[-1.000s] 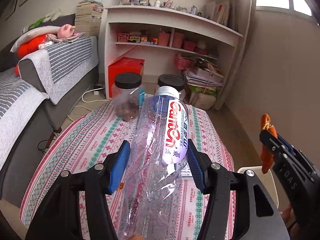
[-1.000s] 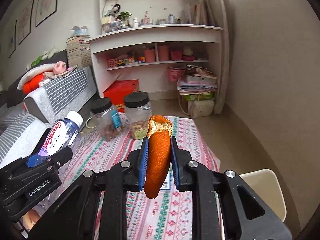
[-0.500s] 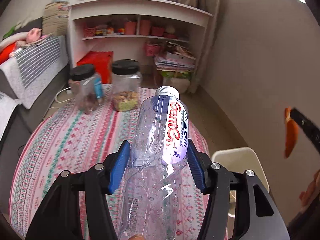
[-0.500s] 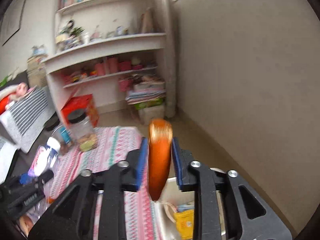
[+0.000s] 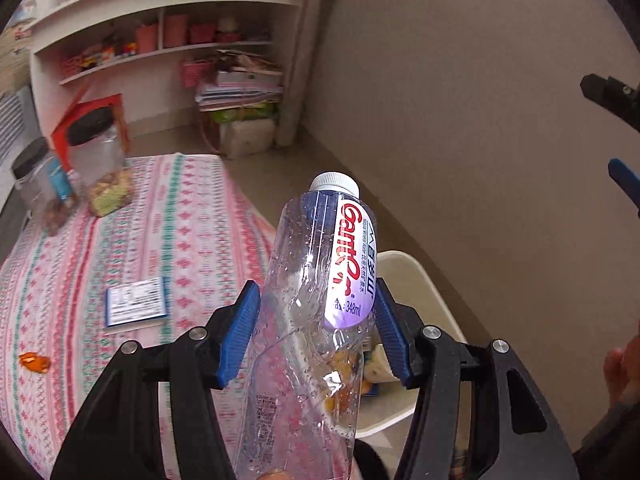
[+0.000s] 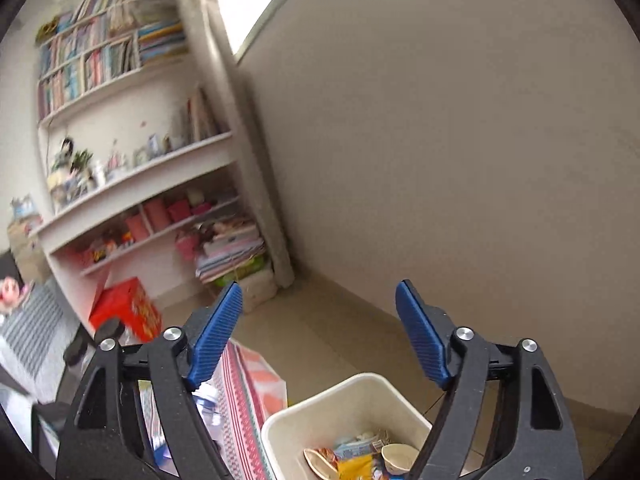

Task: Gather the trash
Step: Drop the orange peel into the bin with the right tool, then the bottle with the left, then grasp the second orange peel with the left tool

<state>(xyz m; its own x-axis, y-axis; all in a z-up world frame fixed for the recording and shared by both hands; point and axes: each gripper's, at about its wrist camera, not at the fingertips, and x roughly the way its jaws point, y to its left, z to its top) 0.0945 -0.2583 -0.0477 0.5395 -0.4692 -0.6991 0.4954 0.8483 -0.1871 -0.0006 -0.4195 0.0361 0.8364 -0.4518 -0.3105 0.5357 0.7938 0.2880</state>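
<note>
Showing the stage: two grippers work beside a table and a bin; part of the trash is binned, part is left.
Table (image 5: 72, 280): patterned cloth with two dark-lidded jars (image 5: 100, 168) at the far end; a blue-edged card (image 5: 136, 302) and a small orange scrap (image 5: 34, 362) lie on it, and if these count as trash they remain to be collected.
Bin (image 6: 340, 404): cream tub on the floor just beside the table's corner, already holding wrappers, a paper cup and other scraps; the orange peel itself cannot be picked out among them.
Bottle (image 5: 320, 300): clear, empty, capped, with a red-lettered label; pinched at mid-body by the left gripper (image 5: 316, 328), tilted, its cap pointing out past the table edge with the bin behind it; not yet dropped.
Right gripper (image 6: 320, 336): blue pads spread wide with nothing between them, hanging above the bin's near rim.
Judged progress: one piece appears delivered; the bottle is next.
Change, bottle: a second ago it stood over the middle of the table facing the jars; now it is at the table's corner by the bin.
Change, right gripper: a second ago it clamped an orange peel; its jaws have just been opening and are now empty.
</note>
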